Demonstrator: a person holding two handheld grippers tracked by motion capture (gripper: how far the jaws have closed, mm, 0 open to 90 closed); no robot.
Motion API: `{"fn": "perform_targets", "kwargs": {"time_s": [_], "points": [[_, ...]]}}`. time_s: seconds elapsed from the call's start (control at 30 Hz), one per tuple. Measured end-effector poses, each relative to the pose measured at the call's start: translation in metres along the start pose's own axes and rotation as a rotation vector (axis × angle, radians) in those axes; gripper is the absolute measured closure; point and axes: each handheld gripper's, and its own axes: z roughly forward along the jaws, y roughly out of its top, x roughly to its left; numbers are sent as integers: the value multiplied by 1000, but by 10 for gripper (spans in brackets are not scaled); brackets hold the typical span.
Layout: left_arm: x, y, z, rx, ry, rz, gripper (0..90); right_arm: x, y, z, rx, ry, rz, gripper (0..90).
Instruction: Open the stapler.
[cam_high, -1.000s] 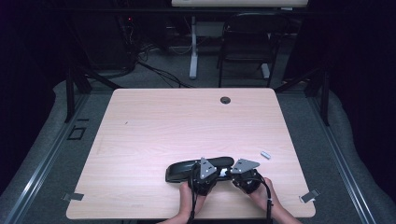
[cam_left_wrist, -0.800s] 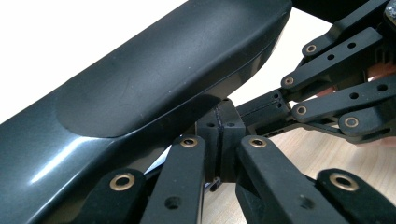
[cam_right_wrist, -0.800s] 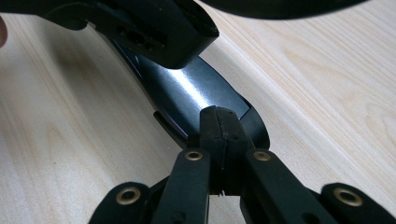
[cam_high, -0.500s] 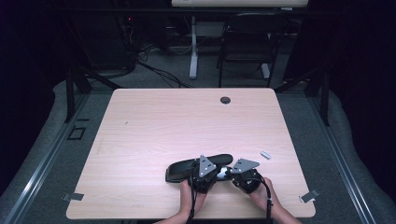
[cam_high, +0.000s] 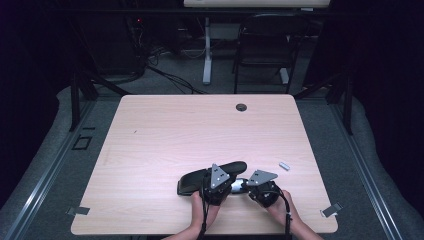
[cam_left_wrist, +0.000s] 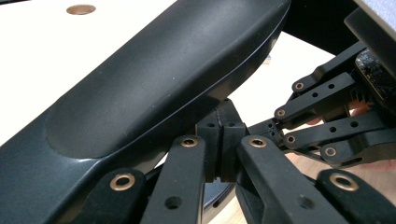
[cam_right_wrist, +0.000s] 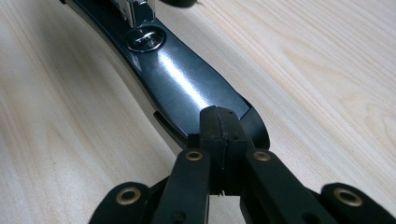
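One bench (cam_high: 150, 150). One long black stapler-like tool (cam_high: 200, 179) on it, black base arm (cam_right_wrist: 187, 93) with one round metal rivet (cam_right_wrist: 145, 38). One small pale cylinder (cam_high: 284, 166) on bench. One round dark grommet (cam_high: 241, 107) near far edge. Two grippers: left gripper (cam_high: 216, 187), right gripper (cam_high: 260, 190). Two hands: left hand (cam_high: 202, 212), right hand (cam_high: 282, 210). Two grey triangular plates, one per gripper. One dark chair (cam_high: 262, 45) beyond bench.

L tongs (cam_high: 221, 181) nudged slightly on black stapler (cam_high: 200, 179); else no visible change.
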Motion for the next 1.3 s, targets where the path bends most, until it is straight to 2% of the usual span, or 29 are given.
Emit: {"fn": "perform_targets", "kwargs": {"time_s": [0.23,0.43,0.67,0.93,1.3], "points": [[2,4,-5,-18,5,-4,900,0,0,0,1,-1,0,900],[2,10,-11,-41,9,16,900,0,0,0,0,-1,1,900],[4,14,-15,-40,14,7,900,0,1,0,3,0,0,900],[7,16,-21,-55,11,-24,900,0,1,0,4,2,9,900],[16,22,-33,-67,5,-19,900,0,1,0,7,5,16,900]]}}
